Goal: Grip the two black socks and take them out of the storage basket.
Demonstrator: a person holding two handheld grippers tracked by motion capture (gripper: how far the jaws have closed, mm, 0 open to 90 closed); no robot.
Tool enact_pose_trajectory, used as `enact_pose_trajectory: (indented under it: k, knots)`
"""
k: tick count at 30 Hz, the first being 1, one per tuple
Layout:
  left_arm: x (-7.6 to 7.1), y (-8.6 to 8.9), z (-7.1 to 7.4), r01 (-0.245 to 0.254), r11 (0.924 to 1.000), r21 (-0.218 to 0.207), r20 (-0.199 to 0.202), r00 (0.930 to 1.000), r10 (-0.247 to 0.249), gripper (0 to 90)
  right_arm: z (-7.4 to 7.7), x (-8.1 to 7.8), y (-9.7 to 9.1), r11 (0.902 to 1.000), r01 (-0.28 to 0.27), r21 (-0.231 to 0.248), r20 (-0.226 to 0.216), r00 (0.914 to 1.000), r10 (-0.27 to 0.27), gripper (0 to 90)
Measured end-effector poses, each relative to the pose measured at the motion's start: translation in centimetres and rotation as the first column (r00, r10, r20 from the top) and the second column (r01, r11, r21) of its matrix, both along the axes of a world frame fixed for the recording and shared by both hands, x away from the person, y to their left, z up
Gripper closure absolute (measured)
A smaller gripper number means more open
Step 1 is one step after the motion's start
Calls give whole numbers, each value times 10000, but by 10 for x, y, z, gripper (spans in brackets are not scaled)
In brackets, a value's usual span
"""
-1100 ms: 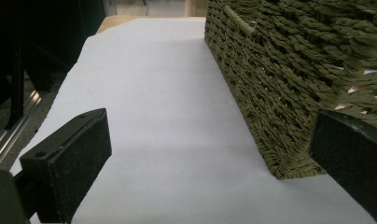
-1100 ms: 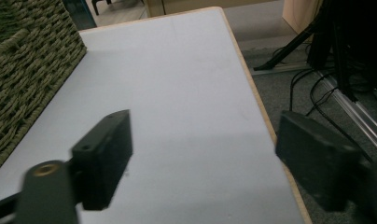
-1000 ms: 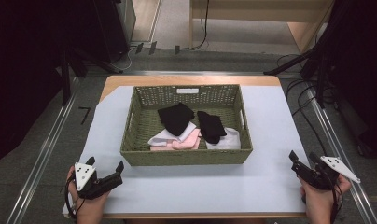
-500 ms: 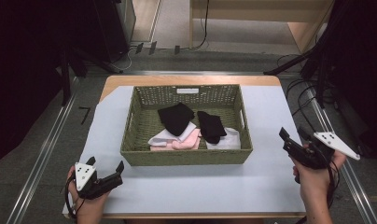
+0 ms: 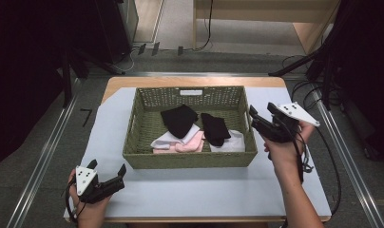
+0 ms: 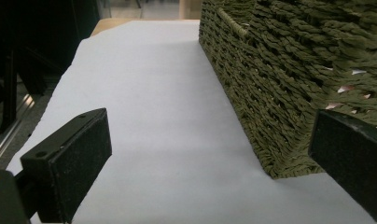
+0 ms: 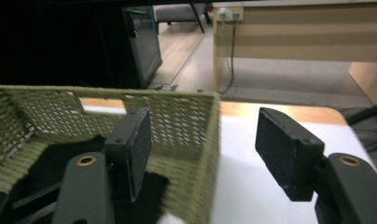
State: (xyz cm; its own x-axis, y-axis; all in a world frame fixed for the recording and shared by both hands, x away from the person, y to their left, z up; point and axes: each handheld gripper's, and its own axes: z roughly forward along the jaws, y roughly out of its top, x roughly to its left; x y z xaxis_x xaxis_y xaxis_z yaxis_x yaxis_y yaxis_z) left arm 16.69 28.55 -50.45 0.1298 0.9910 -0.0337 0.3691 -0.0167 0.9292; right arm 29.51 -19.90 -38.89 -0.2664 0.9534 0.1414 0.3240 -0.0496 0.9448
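Right claw [image 5: 260,118], spread, straddles the basket [image 5: 138,118] rim; left claw [image 5: 107,173], spread, sits near its corner.

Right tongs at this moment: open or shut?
Open. In the right gripper view the right tongs show a wide gap between the jaws, straddling the basket wall, holding nothing.
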Motion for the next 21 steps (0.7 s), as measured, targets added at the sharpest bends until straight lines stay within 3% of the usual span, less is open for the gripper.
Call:
enact_pose_trajectory:
  k: [4,9,14,16,17,21]
  knots:
    - [0,0,0,8,10000,-9,19,10000,-8,3,0,14,22,9994,-270,-222,-249,9993,264,360]
    - [0,0,0,44,10000,-37,46,10000,-44,4,2,25,41,9981,-563,-259,-328,9979,554,359]
    - [0,0,0,36,10000,24,23,10000,-36,4,-1,37,65,9959,-874,-246,-690,9939,855,362]
    - [0,0,0,40,10000,21,17,10000,-40,4,-5,41,74,9944,-1023,-274,-935,9907,993,361]
    - [0,0,0,45,10000,17,27,10000,-45,4,-11,47,82,9926,-1179,-292,-1298,9851,1132,367]
    - [0,0,0,29,10000,48,4,10000,-29,4,-22,56,92,9920,-1184,-426,-1741,9786,1094,387]
